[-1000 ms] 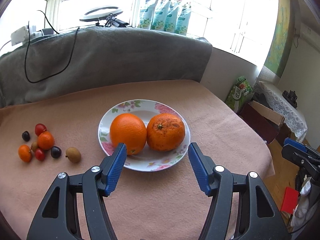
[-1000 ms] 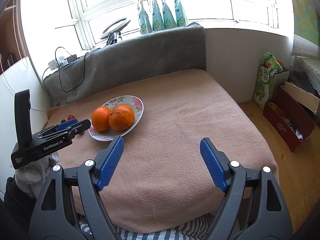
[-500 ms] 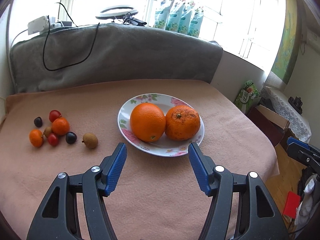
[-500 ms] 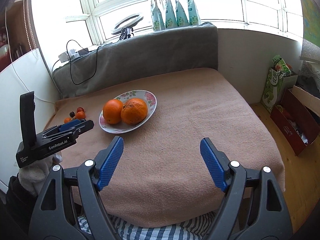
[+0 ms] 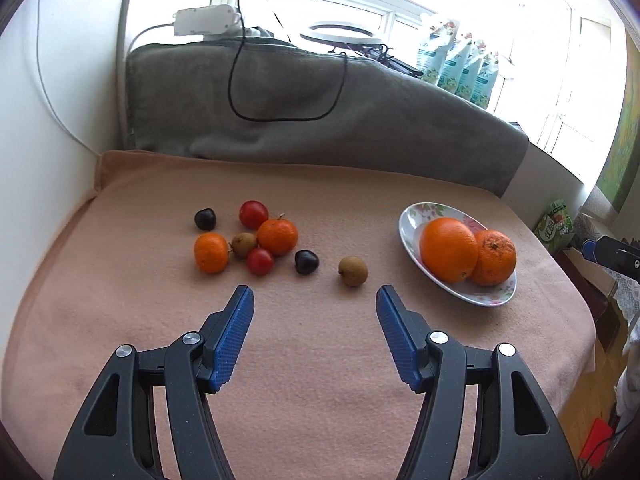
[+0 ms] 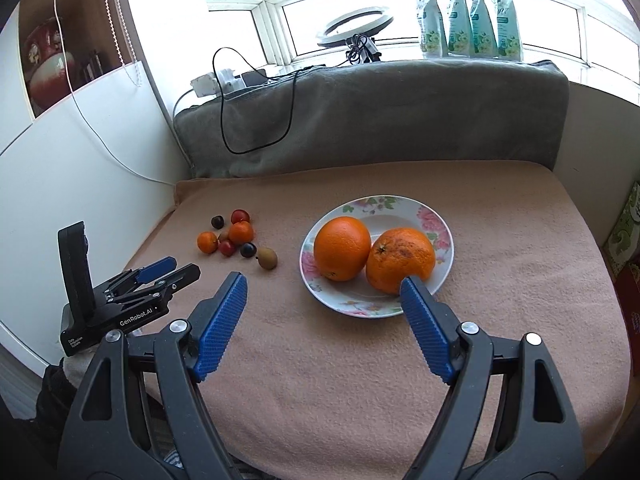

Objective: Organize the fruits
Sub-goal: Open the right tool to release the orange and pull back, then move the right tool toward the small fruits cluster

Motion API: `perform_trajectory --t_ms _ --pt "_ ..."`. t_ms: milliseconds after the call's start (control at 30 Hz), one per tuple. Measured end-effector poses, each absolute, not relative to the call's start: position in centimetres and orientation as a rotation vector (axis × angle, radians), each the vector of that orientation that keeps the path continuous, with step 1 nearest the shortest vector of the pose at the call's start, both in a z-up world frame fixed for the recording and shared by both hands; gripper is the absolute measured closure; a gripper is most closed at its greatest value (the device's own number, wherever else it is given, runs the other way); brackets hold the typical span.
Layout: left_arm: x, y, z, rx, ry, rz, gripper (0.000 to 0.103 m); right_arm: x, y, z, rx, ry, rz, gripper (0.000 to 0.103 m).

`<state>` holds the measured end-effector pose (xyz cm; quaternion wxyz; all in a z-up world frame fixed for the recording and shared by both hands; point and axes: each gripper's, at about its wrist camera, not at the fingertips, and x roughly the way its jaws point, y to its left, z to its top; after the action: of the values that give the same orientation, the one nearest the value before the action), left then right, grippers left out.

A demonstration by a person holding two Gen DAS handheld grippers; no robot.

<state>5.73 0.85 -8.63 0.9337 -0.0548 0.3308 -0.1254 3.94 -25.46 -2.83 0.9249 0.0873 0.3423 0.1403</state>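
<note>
A flowered plate holds two oranges side by side. Left of it, small fruits lie on the pink blanket: a lone kiwi, a dark plum, two mandarins, two red tomatoes, another kiwi and another plum. My left gripper is open and empty, just short of the lone kiwi and plum; it also shows in the right wrist view. My right gripper is open and empty, at the plate's near rim.
A grey blanket with a black cable backs the table. A white wall stands to the left. Green pouches and a ring light sit on the window sill. Boxes lie on the floor at the right.
My left gripper has swung left, from facing the plate to facing the small fruits. My right gripper has moved forward to the plate. Both stay open.
</note>
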Motion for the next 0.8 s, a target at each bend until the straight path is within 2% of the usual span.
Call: perform_trajectory --t_ms 633,800 --pt "8.8 7.8 -10.4 -0.214 0.707 -0.188 0.049 16.6 -17.5 -6.3 0.253 0.914 0.446 0.022" --pt "9.4 8.1 -10.9 -0.221 0.722 -0.192 0.050 19.1 -15.6 -7.3 0.259 0.963 0.462 0.026"
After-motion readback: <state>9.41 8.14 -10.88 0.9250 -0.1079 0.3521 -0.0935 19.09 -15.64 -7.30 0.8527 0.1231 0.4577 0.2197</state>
